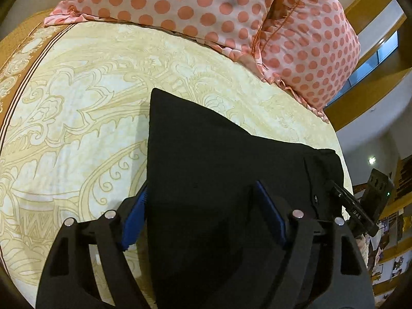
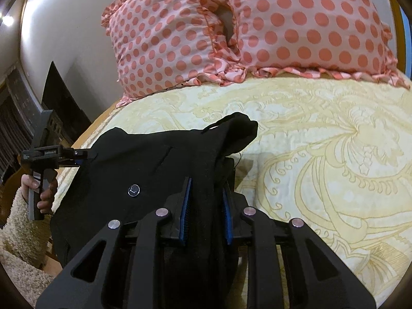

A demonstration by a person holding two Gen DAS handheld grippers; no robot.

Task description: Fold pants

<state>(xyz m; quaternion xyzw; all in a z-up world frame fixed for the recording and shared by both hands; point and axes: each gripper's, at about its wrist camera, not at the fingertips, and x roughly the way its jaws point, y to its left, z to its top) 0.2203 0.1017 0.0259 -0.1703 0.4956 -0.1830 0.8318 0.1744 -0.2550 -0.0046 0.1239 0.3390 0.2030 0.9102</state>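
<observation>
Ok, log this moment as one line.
left gripper: open, straddling black pants | right gripper: shut on black pants | pants on yellow bedspread | fold unfinished

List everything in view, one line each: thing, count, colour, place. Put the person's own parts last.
pants: one pair, black, on the bed's near side, held up between both grippers
button: one, dark and shiny, on the pants
pillows: two, pink with coral dots, at the bed's far end
bedspread: one, cream with gold pattern, covering the bed
left gripper: one, black with blue pads, jaws wide, pants between them
right gripper: one, black with blue pads, jaws closed on the pants
hand: one, holding the left gripper's handle
</observation>
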